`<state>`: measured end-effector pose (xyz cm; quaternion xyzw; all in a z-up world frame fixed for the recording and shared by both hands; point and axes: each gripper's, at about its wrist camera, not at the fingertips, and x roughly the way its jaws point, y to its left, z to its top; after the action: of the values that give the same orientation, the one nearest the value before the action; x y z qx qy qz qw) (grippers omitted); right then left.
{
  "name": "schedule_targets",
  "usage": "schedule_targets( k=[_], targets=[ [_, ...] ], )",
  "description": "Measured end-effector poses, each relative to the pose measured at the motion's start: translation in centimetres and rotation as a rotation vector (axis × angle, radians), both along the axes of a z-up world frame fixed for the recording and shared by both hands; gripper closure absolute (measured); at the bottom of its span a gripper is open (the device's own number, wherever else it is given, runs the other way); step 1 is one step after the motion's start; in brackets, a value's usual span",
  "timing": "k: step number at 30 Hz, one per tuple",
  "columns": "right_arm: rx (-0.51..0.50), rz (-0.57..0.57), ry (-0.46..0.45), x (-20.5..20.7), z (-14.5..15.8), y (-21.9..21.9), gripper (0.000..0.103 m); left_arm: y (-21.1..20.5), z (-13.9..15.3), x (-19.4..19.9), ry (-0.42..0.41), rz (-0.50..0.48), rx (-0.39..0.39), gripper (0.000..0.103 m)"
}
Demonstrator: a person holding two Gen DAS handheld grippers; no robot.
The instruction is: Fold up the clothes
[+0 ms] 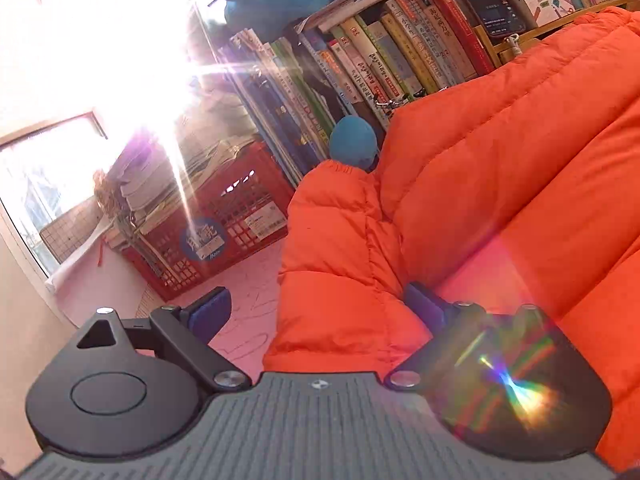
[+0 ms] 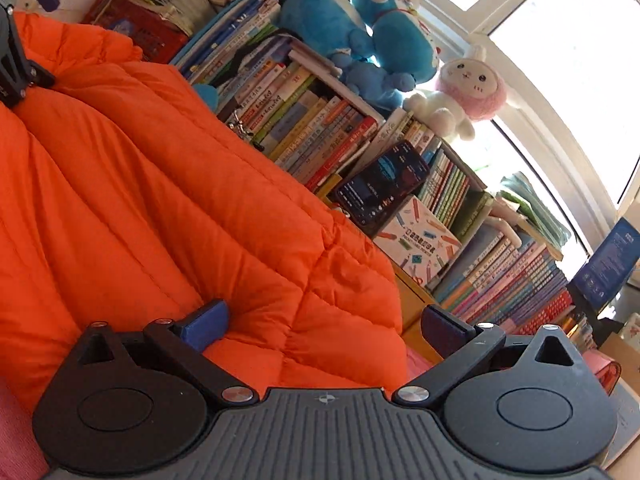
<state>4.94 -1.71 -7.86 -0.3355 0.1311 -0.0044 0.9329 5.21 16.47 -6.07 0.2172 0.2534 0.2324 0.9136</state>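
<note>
We see the jacket spread on the table, with the bookshelf behind it. Plush toys sit on the books, and a crate stands left of the shelf.

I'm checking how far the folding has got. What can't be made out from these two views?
- Left wrist view: glare washes out the window corner; the orange puffer jacket runs off the right edge.
- Right wrist view: the jacket's near part is hidden behind the right gripper; its left side is cut off.
</note>
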Motion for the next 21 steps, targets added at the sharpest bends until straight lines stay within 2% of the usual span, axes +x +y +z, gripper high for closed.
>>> schedule_targets(
  k=[2,4,9,14,18,21],
  targets=[
    [0.018,-0.057,0.022,0.1,-0.1,-1.9,0.000,1.1,0.3,-0.5,0.009,0.007,-0.044,0.003],
    [0.015,-0.102,0.031,0.0,-0.3,-3.4,0.000,1.6,0.3,-1.1,0.010,0.010,-0.050,0.001],
    [0.041,-0.141,0.065,-0.5,-0.2,-5.6,0.000,2.8,0.9,-2.6,0.022,-0.004,-0.108,0.000],
    [0.013,-0.160,0.074,-1.0,-0.1,-6.3,0.000,5.5,2.2,-4.4,0.019,-0.001,-0.275,0.000],
    [-0.020,-0.186,0.086,-1.5,0.6,-6.6,0.000,9.1,4.1,-6.3,-0.036,0.044,-0.504,0.000],
    [0.052,-0.150,0.060,-1.7,2.9,-6.3,0.000,9.7,6.0,-6.6,-0.106,0.067,-0.554,0.003]
  ],
)
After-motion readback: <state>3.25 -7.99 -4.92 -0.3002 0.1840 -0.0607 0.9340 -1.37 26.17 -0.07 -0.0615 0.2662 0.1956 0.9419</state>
